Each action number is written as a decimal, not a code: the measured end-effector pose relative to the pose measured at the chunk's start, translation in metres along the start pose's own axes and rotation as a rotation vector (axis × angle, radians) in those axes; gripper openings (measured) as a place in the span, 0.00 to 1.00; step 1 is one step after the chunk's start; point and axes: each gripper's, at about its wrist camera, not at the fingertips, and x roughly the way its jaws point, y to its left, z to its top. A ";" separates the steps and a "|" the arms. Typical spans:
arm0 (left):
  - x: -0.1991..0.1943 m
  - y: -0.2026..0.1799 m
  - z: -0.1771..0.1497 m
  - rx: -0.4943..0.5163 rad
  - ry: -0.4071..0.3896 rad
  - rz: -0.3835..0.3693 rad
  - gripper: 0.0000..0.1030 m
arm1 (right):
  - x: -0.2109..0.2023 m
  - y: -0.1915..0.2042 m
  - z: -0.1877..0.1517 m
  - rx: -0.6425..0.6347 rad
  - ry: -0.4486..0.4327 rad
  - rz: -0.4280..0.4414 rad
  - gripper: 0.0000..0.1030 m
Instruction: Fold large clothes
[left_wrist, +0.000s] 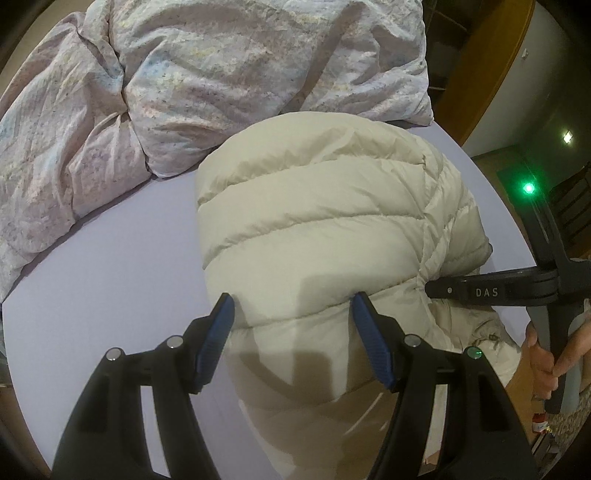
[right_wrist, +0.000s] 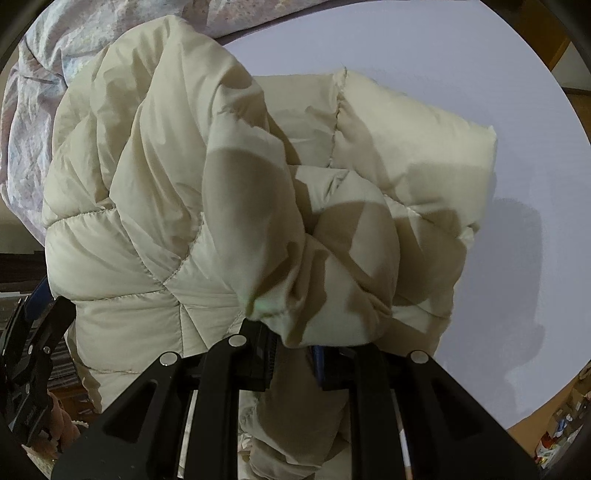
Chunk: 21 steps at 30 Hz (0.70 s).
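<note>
A cream quilted puffer jacket (left_wrist: 317, 221) lies bunched on a pale lavender bed sheet (left_wrist: 122, 266). My left gripper (left_wrist: 291, 310) is open, its blue-padded fingers (left_wrist: 221, 321) straddling the jacket's near edge without pinching it. My right gripper shows in the left wrist view (left_wrist: 428, 290) at the jacket's right side, its tip buried in the fabric. In the right wrist view the jacket (right_wrist: 221, 192) fills the frame, and my right gripper (right_wrist: 291, 341) is shut on a gathered fold of it. The left gripper shows at the lower left edge there (right_wrist: 33, 332).
A crumpled pastel floral duvet (left_wrist: 155, 92) lies on the far and left part of the bed. The bed's edge curves along the right, with wooden floor (left_wrist: 491, 162) and a wooden door frame (left_wrist: 491, 62) beyond. Clutter lies on the floor (right_wrist: 557, 435).
</note>
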 end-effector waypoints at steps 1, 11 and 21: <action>0.001 0.000 0.001 0.000 0.001 -0.001 0.65 | 0.001 -0.002 0.003 0.002 0.000 0.000 0.15; 0.010 0.000 0.005 -0.007 0.015 -0.007 0.66 | 0.007 -0.003 0.020 0.007 0.011 -0.003 0.15; 0.029 -0.004 0.007 0.004 0.047 -0.012 0.69 | 0.012 -0.015 0.028 0.016 0.015 0.011 0.15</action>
